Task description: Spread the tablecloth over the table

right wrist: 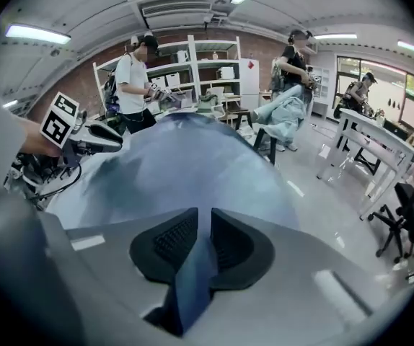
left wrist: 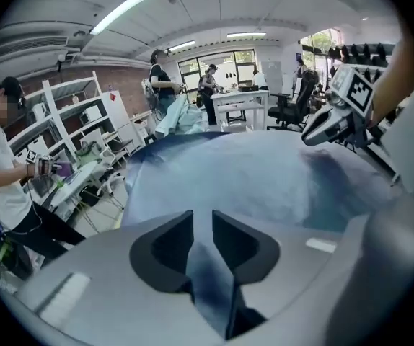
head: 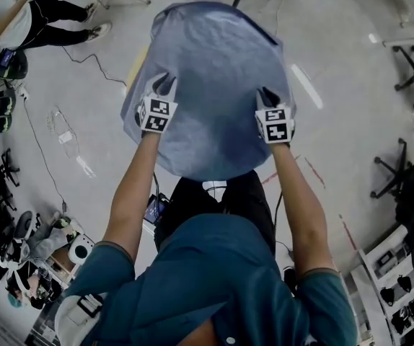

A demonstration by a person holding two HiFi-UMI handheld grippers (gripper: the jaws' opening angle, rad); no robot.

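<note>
The blue tablecloth (head: 214, 85) billows in a wide dome in front of me, and it hides whatever lies beneath it. My left gripper (head: 165, 85) holds its near edge on the left and my right gripper (head: 268, 96) holds it on the right, about a shoulder's width apart. In the left gripper view a fold of cloth (left wrist: 250, 179) runs between the dark jaws of the left gripper (left wrist: 202, 240), and the right gripper (left wrist: 329, 125) shows across the cloth. In the right gripper view the right gripper (right wrist: 204, 240) pinches a strip of the cloth (right wrist: 185, 164). The left gripper (right wrist: 95, 135) shows at that view's left.
A seated person (head: 19, 20) is at the far left, and cables (head: 41, 150) trail over the grey floor. Black office chairs (head: 409, 186) stand at the right. Shelves (right wrist: 192, 71), white tables (right wrist: 376, 139) and standing people (right wrist: 138, 78) ring the room.
</note>
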